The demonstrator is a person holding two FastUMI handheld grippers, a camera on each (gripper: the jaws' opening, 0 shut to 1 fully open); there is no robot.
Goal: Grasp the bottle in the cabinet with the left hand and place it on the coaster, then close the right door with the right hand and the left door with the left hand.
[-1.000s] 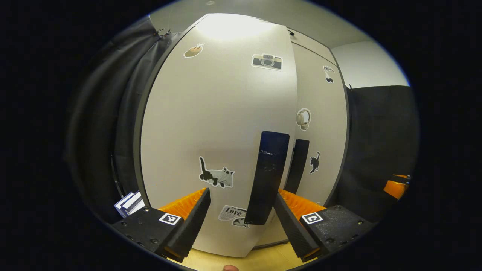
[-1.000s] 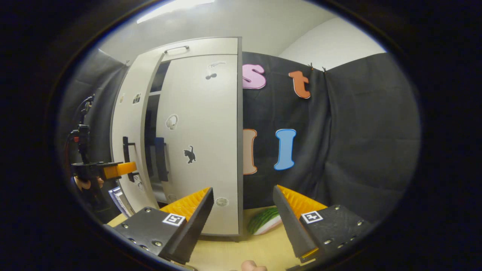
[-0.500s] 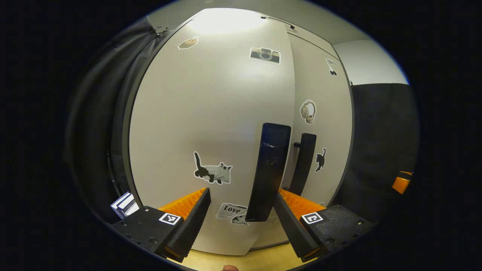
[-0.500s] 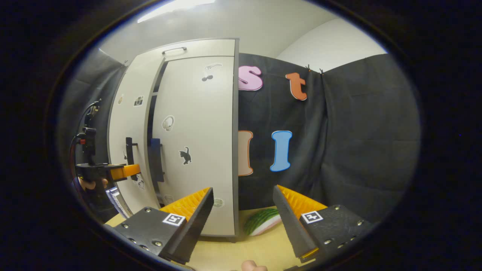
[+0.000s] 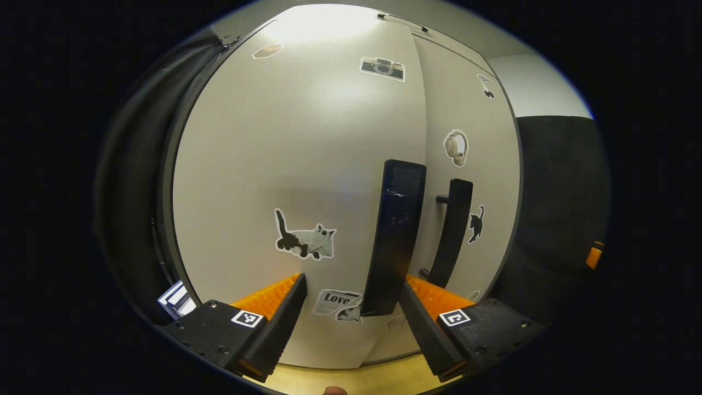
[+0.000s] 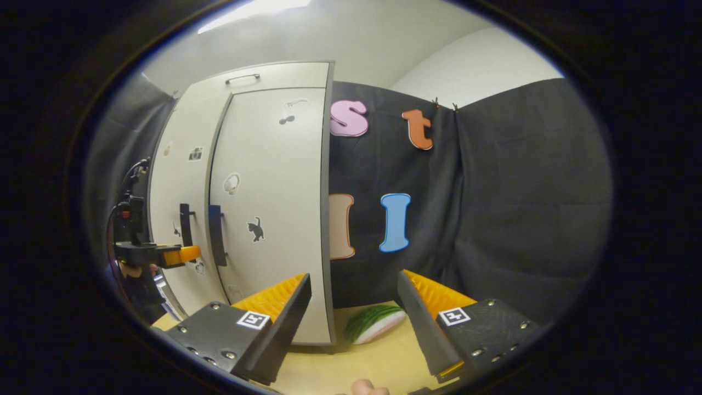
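Left hand-held gripper (image 5: 351, 307), jaws spread and released, nudges the left door (image 5: 290, 181) by its handle (image 5: 395, 236); push squarely until flush.

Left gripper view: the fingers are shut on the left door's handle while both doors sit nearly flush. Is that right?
Not quite. In the left gripper view the left gripper has its fingers spread open, the left door's handle standing between them with neither finger pressing on it. The rest holds: the left door and right door sit nearly flush.
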